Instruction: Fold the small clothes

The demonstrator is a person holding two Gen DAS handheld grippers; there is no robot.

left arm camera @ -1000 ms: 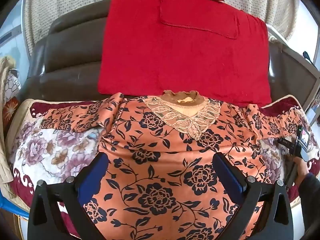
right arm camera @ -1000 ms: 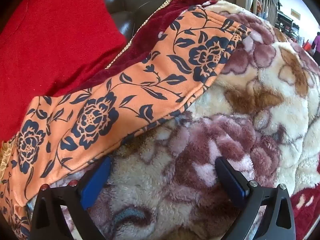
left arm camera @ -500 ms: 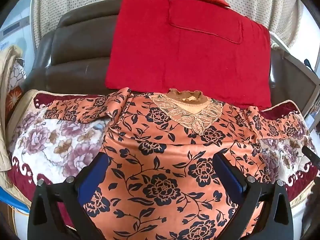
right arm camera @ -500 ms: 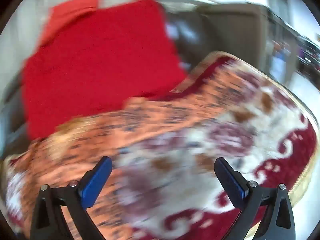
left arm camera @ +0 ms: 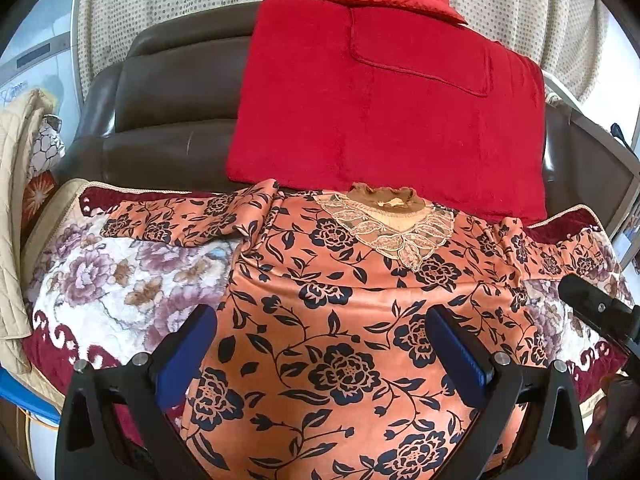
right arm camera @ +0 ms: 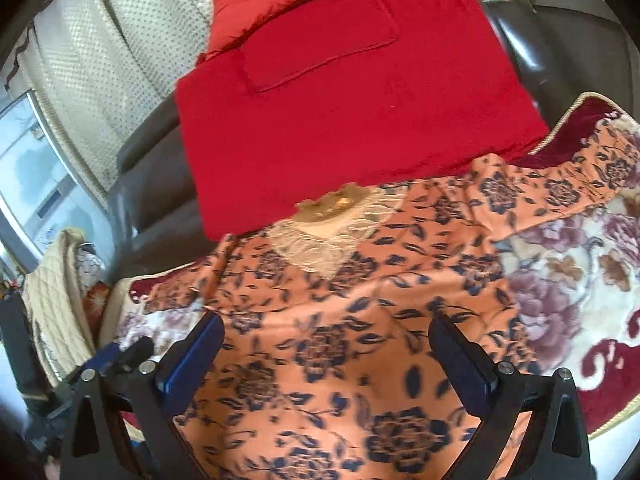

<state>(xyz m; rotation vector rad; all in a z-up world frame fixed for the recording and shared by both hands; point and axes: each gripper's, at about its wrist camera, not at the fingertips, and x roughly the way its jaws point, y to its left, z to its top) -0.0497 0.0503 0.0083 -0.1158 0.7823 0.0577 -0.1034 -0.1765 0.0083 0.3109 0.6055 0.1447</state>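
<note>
An orange top with dark blue flowers and a lace collar (left arm camera: pixel 328 320) lies spread flat on a floral blanket (left arm camera: pixel 104 280), front up, both sleeves stretched out to the sides. It also shows in the right wrist view (right arm camera: pixel 340 320). My left gripper (left arm camera: pixel 320 356) is open and empty, hovering over the lower body of the top. My right gripper (right arm camera: pixel 326 360) is open and empty, also over the lower body. Part of the right gripper shows at the right edge of the left wrist view (left arm camera: pixel 600 316).
A red cloth (left arm camera: pixel 384 96) hangs over the back of a dark leather sofa (left arm camera: pixel 168 120) behind the top. A beige quilted item (left arm camera: pixel 16 200) lies at the left. The blanket's red border (right arm camera: pixel 608 372) marks the seat's front edge.
My right gripper has swung from the right sleeve end back toward the middle of the top. My left gripper has pulled back and up a little. Both stay open.
</note>
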